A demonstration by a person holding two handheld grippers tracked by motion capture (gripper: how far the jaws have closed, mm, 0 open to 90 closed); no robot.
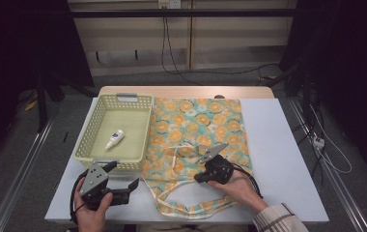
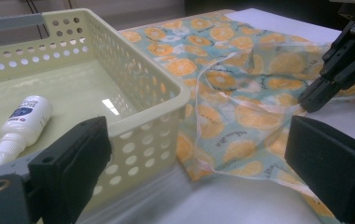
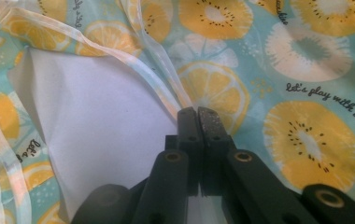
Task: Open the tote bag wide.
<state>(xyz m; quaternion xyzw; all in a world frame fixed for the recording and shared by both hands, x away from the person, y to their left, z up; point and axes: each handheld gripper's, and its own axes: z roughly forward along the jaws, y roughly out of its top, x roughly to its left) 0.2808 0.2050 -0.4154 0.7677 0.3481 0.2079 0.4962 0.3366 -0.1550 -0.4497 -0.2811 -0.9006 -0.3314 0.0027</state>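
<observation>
I see a bag [image 1: 198, 130] with orange fruit pictures lying flat on the white counter [image 1: 278, 159]. It sits in the middle, just beside a pale green basket [image 1: 97, 126] on its left. A little white bottle [image 1: 114, 139] lies on its side inside the basket. My right gripper [image 1: 209, 155] is down on the near part of the bag, by the opening. In the right gripper view its fingers [image 3: 211, 122] are pressed tight together, and they sit right at the thin edge of the bag, where the cloth meets the white inside. I think a bit of that edge is pinched between them, but the cloth there is too thin for me to be sure. In the left gripper view the bag cloth looks lifted into a soft bump next to the right gripper. My left gripper [image 1: 123, 180] is low near the front left corner of the counter, just in front of the basket. Its fingers [image 2: 70, 161] are wide open with nothing in them. One finger is close to the basket's wall, and the other is over the near corner of the bag. The bag's long handles [image 1: 191, 205] lie loose on the counter near the front edge, between my two hands.
</observation>
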